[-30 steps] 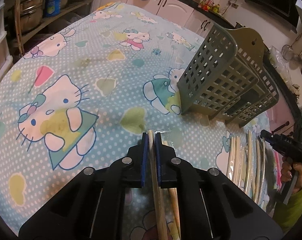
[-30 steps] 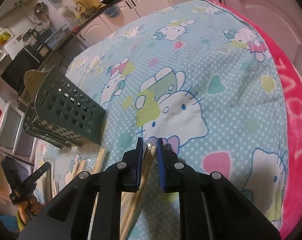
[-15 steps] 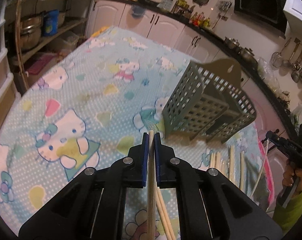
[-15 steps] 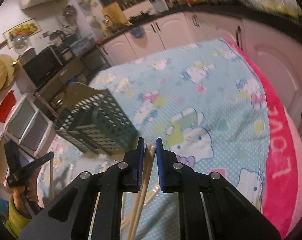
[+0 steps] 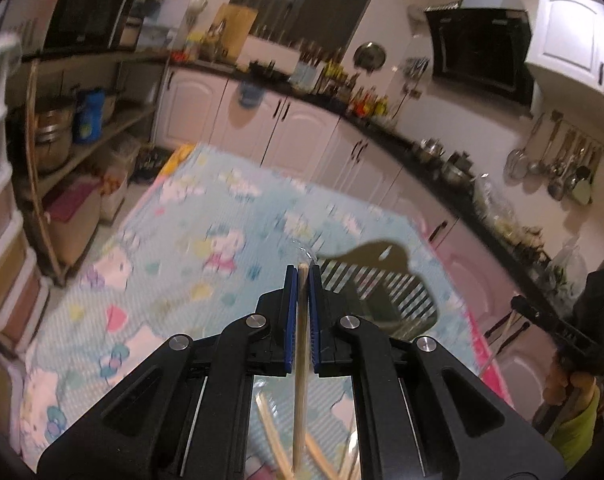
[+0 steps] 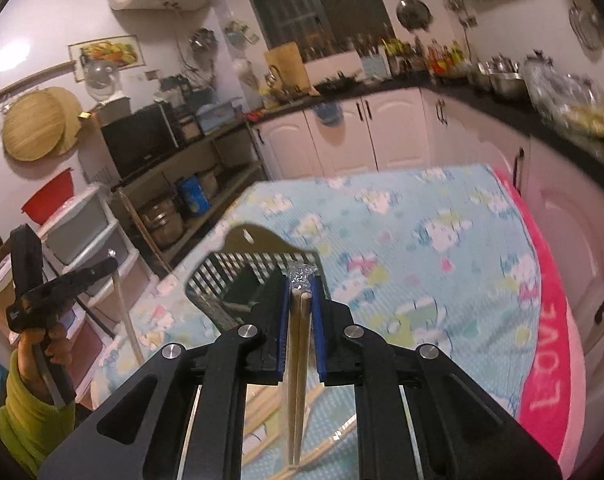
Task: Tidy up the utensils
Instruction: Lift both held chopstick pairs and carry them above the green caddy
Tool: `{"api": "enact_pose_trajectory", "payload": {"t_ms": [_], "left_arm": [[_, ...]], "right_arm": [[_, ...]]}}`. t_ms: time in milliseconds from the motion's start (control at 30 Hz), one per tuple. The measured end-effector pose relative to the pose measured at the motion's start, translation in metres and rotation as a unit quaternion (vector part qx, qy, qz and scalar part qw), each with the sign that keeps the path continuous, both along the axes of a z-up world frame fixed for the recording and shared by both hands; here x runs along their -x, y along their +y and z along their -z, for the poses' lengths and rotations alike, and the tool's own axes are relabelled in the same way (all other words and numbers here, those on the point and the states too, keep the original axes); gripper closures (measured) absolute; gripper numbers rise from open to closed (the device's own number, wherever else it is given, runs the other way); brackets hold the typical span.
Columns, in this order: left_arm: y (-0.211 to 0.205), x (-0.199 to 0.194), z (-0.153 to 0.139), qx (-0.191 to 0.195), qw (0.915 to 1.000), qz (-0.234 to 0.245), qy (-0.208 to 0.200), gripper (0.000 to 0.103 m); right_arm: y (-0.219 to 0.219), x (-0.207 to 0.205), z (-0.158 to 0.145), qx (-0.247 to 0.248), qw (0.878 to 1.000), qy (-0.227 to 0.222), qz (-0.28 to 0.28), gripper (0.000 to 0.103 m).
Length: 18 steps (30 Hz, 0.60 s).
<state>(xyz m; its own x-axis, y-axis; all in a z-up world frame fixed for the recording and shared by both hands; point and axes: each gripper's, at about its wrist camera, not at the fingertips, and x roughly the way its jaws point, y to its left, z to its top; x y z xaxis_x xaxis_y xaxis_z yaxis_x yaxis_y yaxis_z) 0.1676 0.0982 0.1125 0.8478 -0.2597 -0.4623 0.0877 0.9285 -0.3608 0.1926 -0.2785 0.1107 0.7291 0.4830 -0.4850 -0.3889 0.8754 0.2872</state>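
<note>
Left wrist: left gripper (image 5: 303, 276) clamps, seemingly, one chopstick (image 5: 300, 360); right gripper (image 6: 300, 284) clamps wrapped chopsticks (image 6: 298, 344).

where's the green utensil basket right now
The green utensil basket stands on the cartoon-print cloth, just beyond the tips of both grippers: ahead-left in the right wrist view, ahead-right in the left wrist view.
</note>
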Motion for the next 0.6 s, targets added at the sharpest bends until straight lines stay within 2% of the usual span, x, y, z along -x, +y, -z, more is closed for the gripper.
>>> {"api": "enact_pose_trajectory", "payload": {"t_ms": [300,433,600], "left_arm": [[-0.022,-0.012,-0.058,-0.014,0.9972,-0.004,-0.073,0.101],[-0.035,-0.026,-0.071,-0.027,0.9955,-0.006,-0.090,0.101],[-0.045,-0.048,-0.076,-0.027,0.9948,-0.014,-0.097,0.101]], "right_arm": [[0.016,-0.010,-0.056,-0.024,0.997,-0.067,0.000,0.092],[0.024,-0.022,-0.074,-0.027,0.995,-0.091,0.010,0.092],[0.033,-0.043,-0.085,-0.025,0.993,-0.115,0.025,0.092]]}}
